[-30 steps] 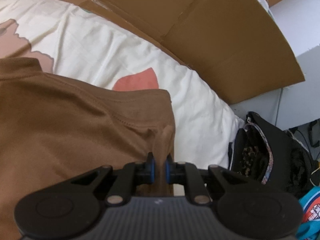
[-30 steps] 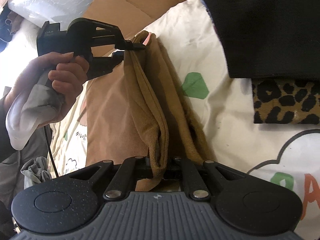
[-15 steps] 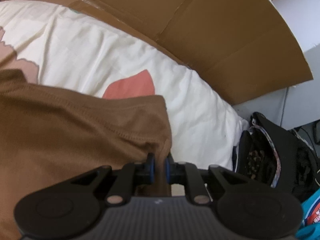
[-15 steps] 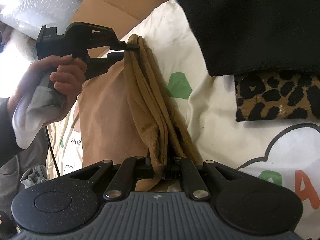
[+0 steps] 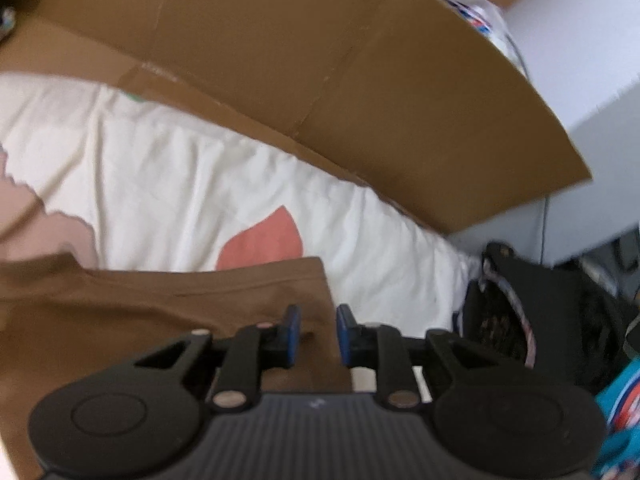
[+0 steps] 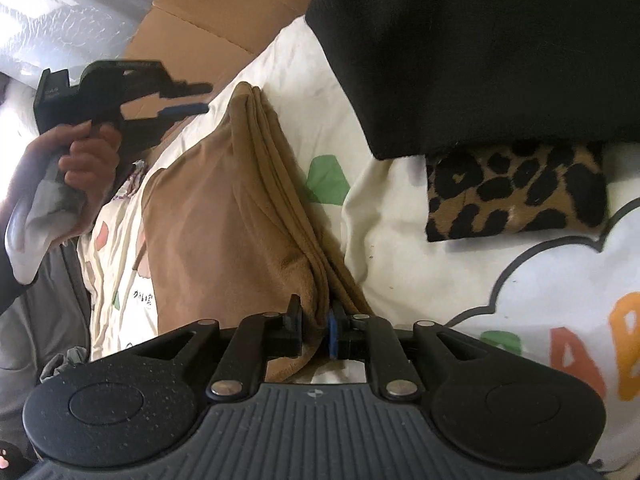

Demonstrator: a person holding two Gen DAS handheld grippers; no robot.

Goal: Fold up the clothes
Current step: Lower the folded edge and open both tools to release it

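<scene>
A brown garment lies folded lengthwise on the printed white bedsheet. My right gripper is at its near end. Its jaws are opening, but the folded edge still fills the gap and touches both pads. My left gripper, held in a person's hand, hovers to the upper left of the garment's far end, clear of it. In the left wrist view its jaws are opening, with nothing between the left gripper's pads. The garment's corner lies flat on the sheet below it.
A black garment lies over a leopard-print cloth on the bed, right of the brown one. Flattened cardboard lines the bed's far edge. A black bag and other clothes lie off the bed's side.
The left gripper let go of the garment's far corner and lifted away; the corner dropped flat onto the sheet. The right gripper's jaws widened slightly around the fold.
</scene>
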